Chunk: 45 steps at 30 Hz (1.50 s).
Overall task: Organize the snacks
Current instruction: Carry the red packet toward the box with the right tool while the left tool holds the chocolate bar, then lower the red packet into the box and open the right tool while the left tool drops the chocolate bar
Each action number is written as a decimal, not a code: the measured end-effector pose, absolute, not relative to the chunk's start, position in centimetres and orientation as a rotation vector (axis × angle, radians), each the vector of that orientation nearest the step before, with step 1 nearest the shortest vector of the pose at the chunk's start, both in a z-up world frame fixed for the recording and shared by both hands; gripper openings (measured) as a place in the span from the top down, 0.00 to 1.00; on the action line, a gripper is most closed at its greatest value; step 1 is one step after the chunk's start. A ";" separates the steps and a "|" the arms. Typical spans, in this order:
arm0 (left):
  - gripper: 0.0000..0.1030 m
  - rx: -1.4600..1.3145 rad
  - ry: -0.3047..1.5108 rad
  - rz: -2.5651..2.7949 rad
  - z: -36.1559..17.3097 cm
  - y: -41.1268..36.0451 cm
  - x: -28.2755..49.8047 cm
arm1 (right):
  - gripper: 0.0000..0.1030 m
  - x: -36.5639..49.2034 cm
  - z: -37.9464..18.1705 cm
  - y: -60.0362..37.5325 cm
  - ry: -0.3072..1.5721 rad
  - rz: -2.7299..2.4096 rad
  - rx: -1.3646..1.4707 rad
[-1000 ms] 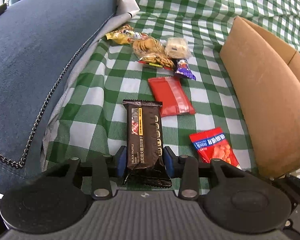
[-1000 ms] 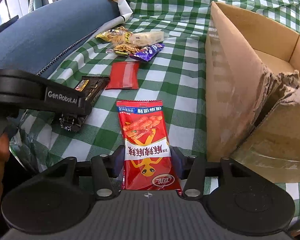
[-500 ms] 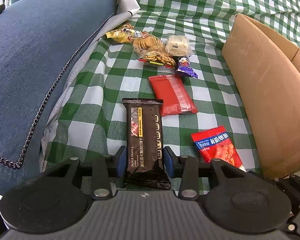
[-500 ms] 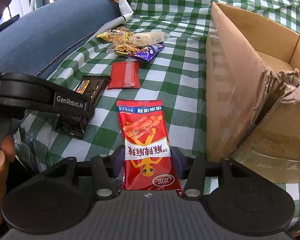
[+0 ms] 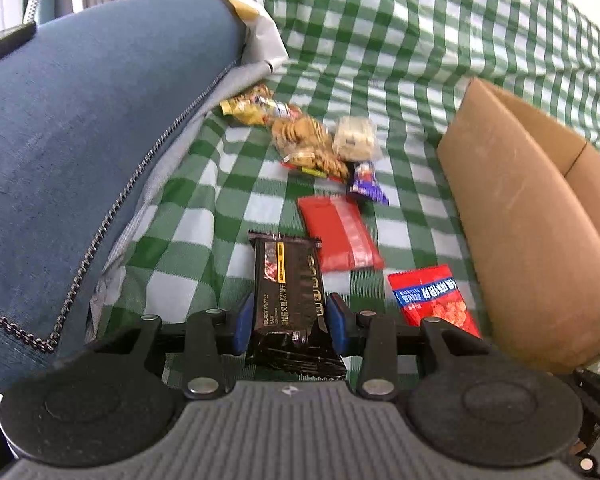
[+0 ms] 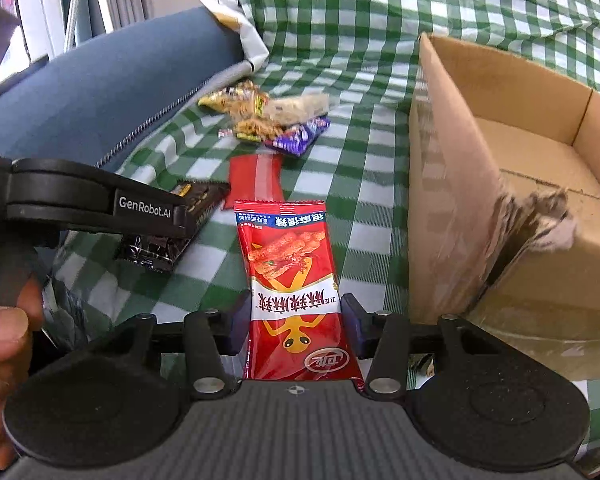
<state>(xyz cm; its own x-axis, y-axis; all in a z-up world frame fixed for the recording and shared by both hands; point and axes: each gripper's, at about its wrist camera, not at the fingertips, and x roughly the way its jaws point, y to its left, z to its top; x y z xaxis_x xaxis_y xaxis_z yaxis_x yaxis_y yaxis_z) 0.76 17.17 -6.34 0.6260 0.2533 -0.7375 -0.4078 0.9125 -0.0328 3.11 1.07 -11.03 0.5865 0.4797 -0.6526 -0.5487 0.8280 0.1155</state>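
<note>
Snacks in both hands right now, each one pinched across its width. The left gripper (image 5: 288, 322) has its fingers closed on the near end of a dark chocolate bar (image 5: 288, 280), wrapper sticking out ahead over the green checked cloth (image 5: 188, 292). The right gripper (image 6: 294, 330) clamps the lower part of a long red snack packet (image 6: 292, 276), which points forward with its far end free. From the right wrist view, the left tool crosses in from the side with the bar in its grip, a hand (image 6: 2, 344) on the handle below it.

Open cardboard box (image 6: 512, 160) sits just to the right of both, its near wall torn at one corner, inside looking bare. That seems the place to drop these. More snacks wait on the cloth: a flat red pouch (image 5: 340, 236), a purple wrapper (image 5: 366, 182), a biscuit pack (image 5: 308, 144), a pale bar (image 5: 356, 138) and a yellow wrapper (image 5: 248, 108), bunched close beside the blue cushion (image 5: 80, 140).

To do this well, I'd lift each packet clear above the box wall before swinging across, take the red packet first since it's nearer, keep the two tools from clashing, and let go only once it is over the floor of the box, away from the ragged tear
</note>
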 end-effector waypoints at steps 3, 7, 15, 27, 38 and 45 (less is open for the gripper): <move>0.59 -0.218 0.774 0.386 -5.7 17.3 0.5 | 0.52 2.9 -10.3 0.8 0.708 0.601 -0.089; 0.59 -0.241 0.724 0.395 -4.9 17.6 0.0 | 0.52 2.4 -9.2 0.5 0.682 0.608 -0.077; 0.59 -0.244 0.626 0.399 -3.4 17.4 -0.8 | 0.52 1.3 -5.5 -0.8 0.609 0.609 -0.013; 0.59 -0.202 0.613 0.350 -3.6 15.8 -0.5 | 0.52 3.7 -0.1 -9.0 0.430 0.521 0.054; 0.59 -0.086 0.584 0.300 -3.5 13.5 -0.4 | 0.52 5.6 -3.4 -13.7 0.422 0.386 0.179; 0.59 -0.046 0.559 0.250 -2.3 11.7 -0.3 | 0.52 6.3 -4.0 -15.0 0.427 0.355 0.200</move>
